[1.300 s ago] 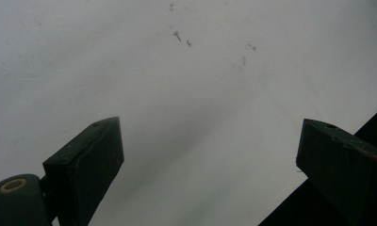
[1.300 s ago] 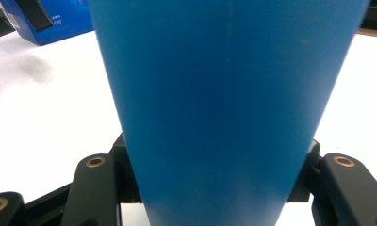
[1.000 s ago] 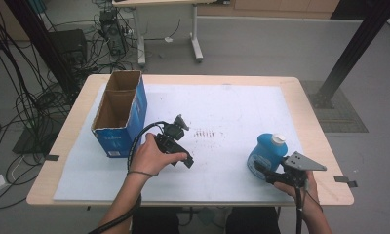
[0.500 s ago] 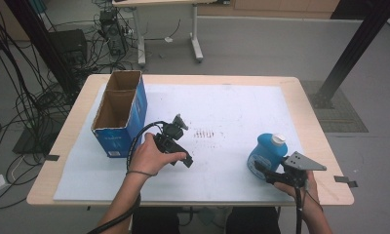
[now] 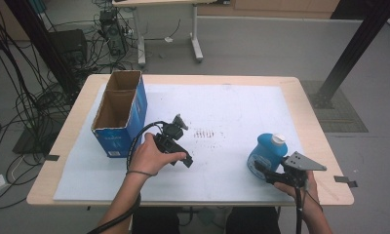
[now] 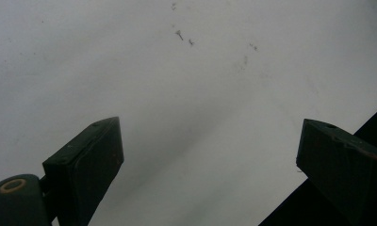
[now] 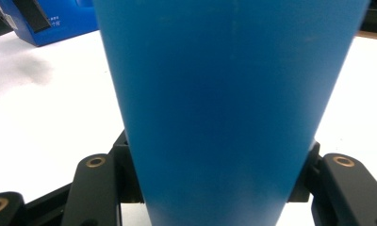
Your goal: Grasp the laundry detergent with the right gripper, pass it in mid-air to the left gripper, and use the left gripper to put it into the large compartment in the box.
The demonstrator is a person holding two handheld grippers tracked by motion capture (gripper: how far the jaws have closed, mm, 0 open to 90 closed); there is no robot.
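From above, a smooth blue plastic bottle point(image 5: 266, 150) stands upright, white cap up, near the table's point(image 5: 300, 107) right front edge, clamped low by the right gripper point(image 5: 262, 166); nothing has shifted since a second ago. The left gripper point(image 6: 210, 160) view shows matte black jaws spread wide over the scuffed white sheet point(image 6: 186, 84). The right gripper view shows the bottle's rounded body pinched between both jaws.

— Where are we looking here, a home or a workplace?

— We take it for a lab or test room. We see a bare grey floor point(image 5: 261, 53), a wooden table point(image 5: 300, 97) covered by a white sheet point(image 5: 232, 107), and bundles of black cables point(image 5: 17, 97) trailing down at the left.

— Anything else we can point to?

— A black equipment box point(image 5: 68, 46) on the floor, the foot of a second desk point(image 5: 195, 44) behind, and a dark metal strut point(image 5: 351, 53) at the right.
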